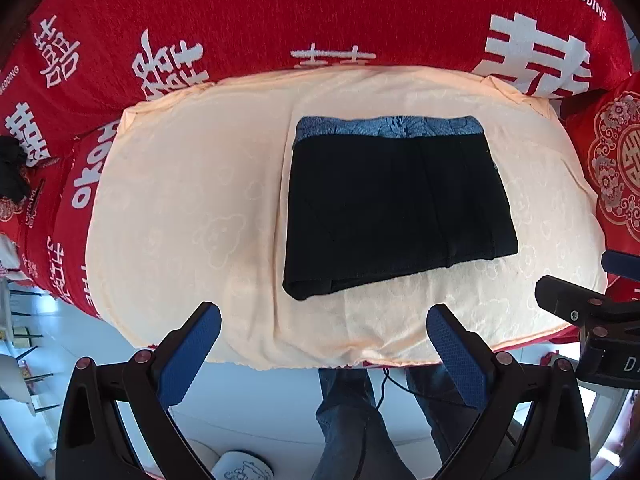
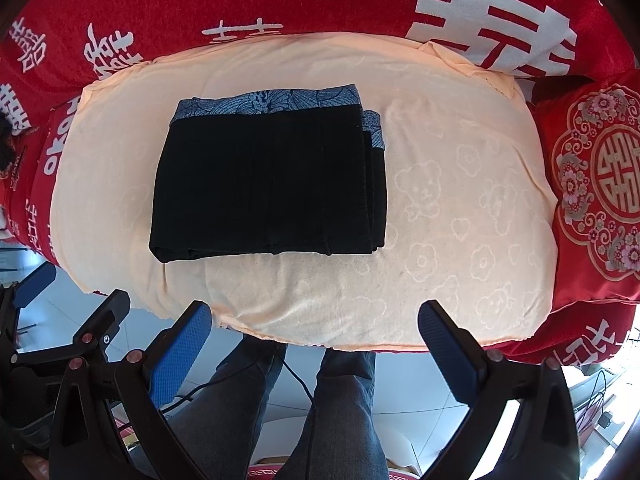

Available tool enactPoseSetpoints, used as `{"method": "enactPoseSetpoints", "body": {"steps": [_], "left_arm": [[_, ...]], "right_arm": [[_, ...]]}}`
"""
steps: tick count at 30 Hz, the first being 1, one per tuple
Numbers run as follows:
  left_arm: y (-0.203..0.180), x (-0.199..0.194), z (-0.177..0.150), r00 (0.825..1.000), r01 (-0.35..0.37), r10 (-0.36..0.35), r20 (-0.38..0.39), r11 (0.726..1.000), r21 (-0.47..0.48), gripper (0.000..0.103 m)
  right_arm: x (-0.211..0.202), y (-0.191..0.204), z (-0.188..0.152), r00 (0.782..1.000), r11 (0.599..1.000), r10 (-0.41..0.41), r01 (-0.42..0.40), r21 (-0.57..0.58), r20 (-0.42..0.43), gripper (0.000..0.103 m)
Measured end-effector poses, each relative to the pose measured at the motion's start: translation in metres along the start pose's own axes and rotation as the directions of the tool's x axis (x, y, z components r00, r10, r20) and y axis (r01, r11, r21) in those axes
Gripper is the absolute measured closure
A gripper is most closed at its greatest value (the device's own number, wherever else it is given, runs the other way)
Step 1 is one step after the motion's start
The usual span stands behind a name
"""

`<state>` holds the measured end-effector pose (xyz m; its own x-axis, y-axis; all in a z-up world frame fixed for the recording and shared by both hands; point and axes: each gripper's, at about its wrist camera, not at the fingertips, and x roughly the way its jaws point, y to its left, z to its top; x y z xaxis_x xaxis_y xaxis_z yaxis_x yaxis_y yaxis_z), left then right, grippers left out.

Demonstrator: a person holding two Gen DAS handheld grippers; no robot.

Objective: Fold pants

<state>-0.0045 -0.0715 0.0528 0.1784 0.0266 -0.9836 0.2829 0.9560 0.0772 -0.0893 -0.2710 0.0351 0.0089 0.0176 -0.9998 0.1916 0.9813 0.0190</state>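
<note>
Black pants [image 1: 394, 208] [image 2: 268, 184] with a blue patterned waistband lie folded into a compact rectangle on a peach towel [image 1: 192, 200] [image 2: 460, 208]. The waistband is at the far edge, and layered edges show on the right side in the right wrist view. My left gripper [image 1: 324, 320] hovers open above the towel's near edge, short of the pants, with nothing between its blue pads. Over the near edge too, my right gripper [image 2: 316, 320] is open and holds nothing. The right gripper's body [image 1: 592, 312] shows at the right of the left wrist view.
The towel covers a surface draped in red cloth [image 1: 320, 12] with white lettering. A red embroidered cushion [image 2: 600, 184] sits at the right. A person's legs in jeans [image 2: 332, 408] stand below the near edge, with a black cable [image 2: 296, 380] across them.
</note>
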Motion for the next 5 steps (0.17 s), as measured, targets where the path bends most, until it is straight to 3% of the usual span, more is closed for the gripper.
{"method": "enactPoseSetpoints", "body": {"steps": [5], "left_arm": [[-0.0011,-0.0006,0.0002,1.0,0.01,-0.01,0.002,1.0,0.004,0.0]], "right_arm": [[0.0008,-0.0009,-0.0001,1.0,1.0,0.0,0.0,0.013,0.003,0.0]]}}
